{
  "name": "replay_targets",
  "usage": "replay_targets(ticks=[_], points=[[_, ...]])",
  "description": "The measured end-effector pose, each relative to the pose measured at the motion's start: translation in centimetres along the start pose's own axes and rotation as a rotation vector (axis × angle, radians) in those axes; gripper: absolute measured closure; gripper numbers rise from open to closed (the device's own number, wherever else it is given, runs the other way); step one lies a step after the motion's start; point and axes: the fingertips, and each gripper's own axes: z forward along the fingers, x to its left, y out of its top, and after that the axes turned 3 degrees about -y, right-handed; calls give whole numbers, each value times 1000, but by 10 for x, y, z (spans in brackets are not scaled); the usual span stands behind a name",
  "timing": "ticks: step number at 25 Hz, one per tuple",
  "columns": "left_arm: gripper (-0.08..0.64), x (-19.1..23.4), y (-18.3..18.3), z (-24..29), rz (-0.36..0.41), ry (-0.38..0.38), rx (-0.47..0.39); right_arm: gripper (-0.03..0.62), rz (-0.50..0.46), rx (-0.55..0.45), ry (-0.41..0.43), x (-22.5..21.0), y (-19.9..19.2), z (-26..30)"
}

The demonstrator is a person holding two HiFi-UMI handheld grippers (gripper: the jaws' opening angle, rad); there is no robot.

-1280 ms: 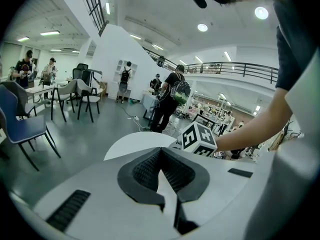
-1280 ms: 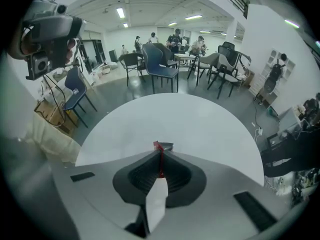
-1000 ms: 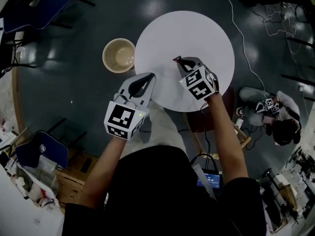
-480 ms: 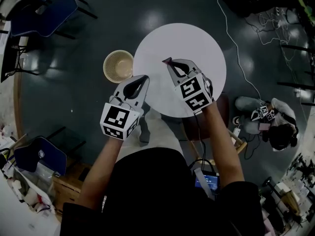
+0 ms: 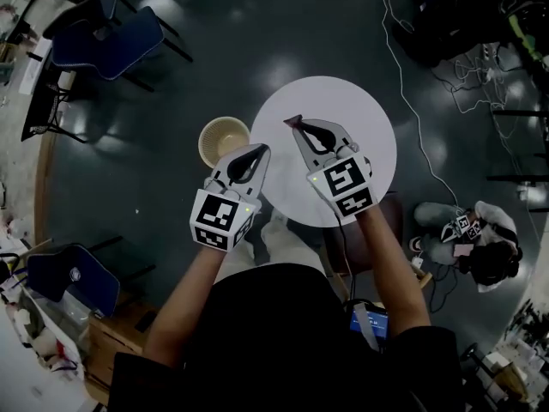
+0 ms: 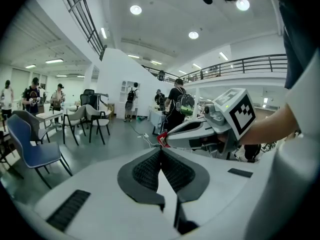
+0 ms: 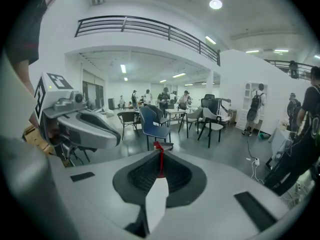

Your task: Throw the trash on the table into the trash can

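A wicker trash can stands on the dark floor at the left, just beside the left edge of the round white worktop. Its inside looks empty as far as the head view shows

The left gripper hangs right of the can, its tips over the worktop's left edge in the head view. Its own view shows the jaws clenched together with nothing between them

The right gripper is next, held above the left part of the worktop and pointing away from the person. Its jaws are clenched on the trash, a thin red scrap. The scrap runs up between the pads and pokes out a little past the tips. In the head view that red tip shows at the very end of the jaws, over the white top, right of the can and apart from it

The two grippers are side by side, near each other but not touching
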Motion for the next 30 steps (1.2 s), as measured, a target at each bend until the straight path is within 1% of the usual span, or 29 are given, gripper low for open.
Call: replay_targets(ticks=[3,6,9,13,22,27,30], points=[[546,7,8,-13,2,47,-25,563,19,-44,15,8,15,-3],[546,15,14,-25,9,86,-36,563,5,-55,36,17,20,1],[546,23,18,-36,7,117,-42,563,13,-62,64,26,25,7],[546,32,24,-47,15,151,-49,563,7,-91,92,38,37,10],[546,54,28,-77,39,199,-69,563,-1,-149,131,69,64,20],[546,79,27,-94,35,218,-64,563,2,-160,140,85,81,35],[546,94,26,-102,40,213,-63,563,7,-161,140,95,89,48]])
